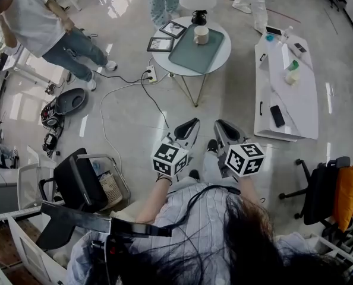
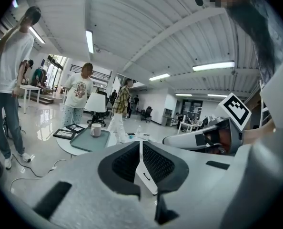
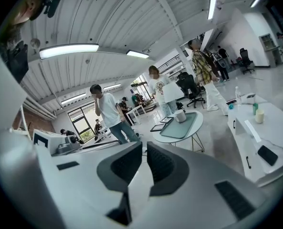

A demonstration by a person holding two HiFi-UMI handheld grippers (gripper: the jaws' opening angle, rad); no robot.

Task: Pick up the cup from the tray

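Showing the approach: left gripper (image 1: pixel 191 124) and right gripper (image 1: pixel 221 126), jaws together and empty, hang well apart from the cup (image 1: pixel 201 34) standing upright on the tray (image 1: pixel 191 55) atop the round table (image 1: pixel 224 53), so closing in and parting one claw early seems wise.

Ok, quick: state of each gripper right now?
Left gripper: closed, holding nothing.
Right gripper: closed, holding nothing.
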